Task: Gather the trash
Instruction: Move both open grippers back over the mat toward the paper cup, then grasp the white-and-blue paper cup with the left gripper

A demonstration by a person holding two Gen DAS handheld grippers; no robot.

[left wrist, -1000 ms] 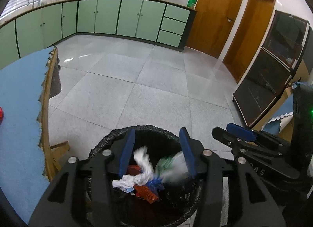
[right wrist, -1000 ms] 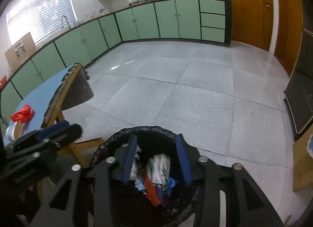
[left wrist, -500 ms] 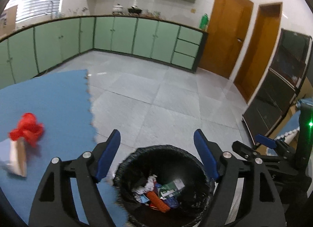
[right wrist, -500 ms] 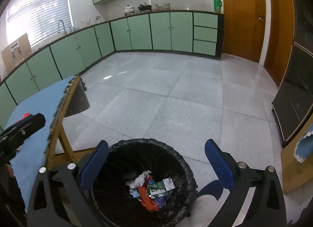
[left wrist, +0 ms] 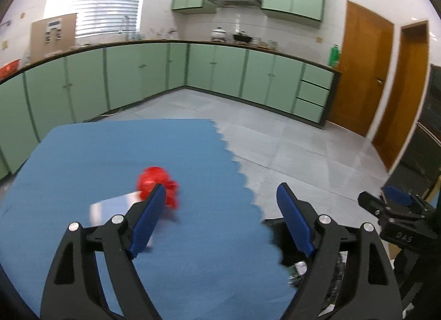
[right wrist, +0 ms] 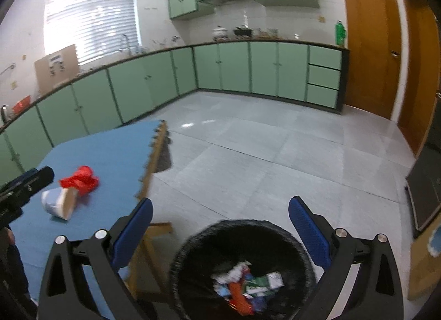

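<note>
A crumpled red wrapper [left wrist: 157,183] and a tipped white paper cup [left wrist: 115,207] lie on the blue-matted table [left wrist: 110,154]. My left gripper [left wrist: 220,190] hovers over the mat just short of them, its jaws opening with nothing between them. The black-bagged bin [right wrist: 193,245] stands on the floor beside the table and holds several pieces of trash [right wrist: 248,281]. Above the bin's mouth, my right gripper [right wrist: 220,204] is open and empty. The right wrist view also shows the wrapper [right wrist: 81,181] and cup [right wrist: 59,201], with the left gripper's fingers [right wrist: 27,185] at the left edge.
Grey tile floor [right wrist: 275,154] stretches to green cabinets [left wrist: 220,72] along the far walls. Wooden doors [left wrist: 363,72] stand at the right, with a dark glass-fronted cabinet [right wrist: 424,196] near them. The table's scalloped mat edge [left wrist: 242,182] borders the bin.
Both grippers opened and dropped their trash into the bin, then rose. The left one swung left from above the bin to over the blue table, facing the red wrapper.
</note>
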